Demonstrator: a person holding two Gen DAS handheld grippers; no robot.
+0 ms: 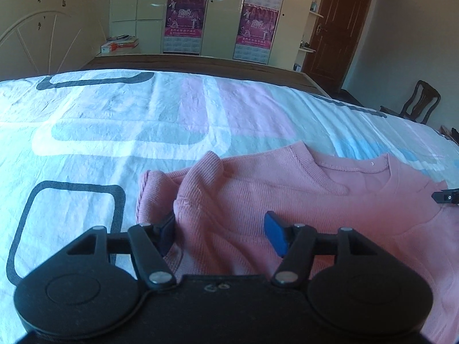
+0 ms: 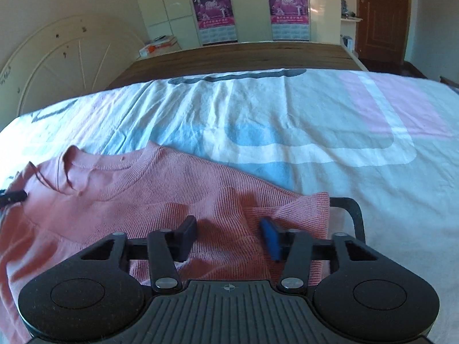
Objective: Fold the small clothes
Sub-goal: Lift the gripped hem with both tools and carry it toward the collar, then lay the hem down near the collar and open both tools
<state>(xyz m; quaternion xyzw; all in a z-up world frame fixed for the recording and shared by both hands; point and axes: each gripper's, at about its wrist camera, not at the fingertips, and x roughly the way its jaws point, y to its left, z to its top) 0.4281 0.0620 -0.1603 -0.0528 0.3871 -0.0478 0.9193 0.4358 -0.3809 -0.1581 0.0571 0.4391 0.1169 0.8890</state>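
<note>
Pink sweater lay on patterned bedsheet; left gripper and right gripper jaws stood apart above it, gripping nothing.

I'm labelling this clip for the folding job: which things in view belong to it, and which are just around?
Part of the job:
- pink sweater
- left tongs, open over the sweater
- right tongs, open over the sweater
- patterned bedsheet it lies on

Just around:
- wall calendars
- wooden chair
- brown door
- boxes

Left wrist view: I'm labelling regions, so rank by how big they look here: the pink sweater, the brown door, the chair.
1. Sweater, though it lies nearest the camera.
2. Door.
3. Chair.
</note>
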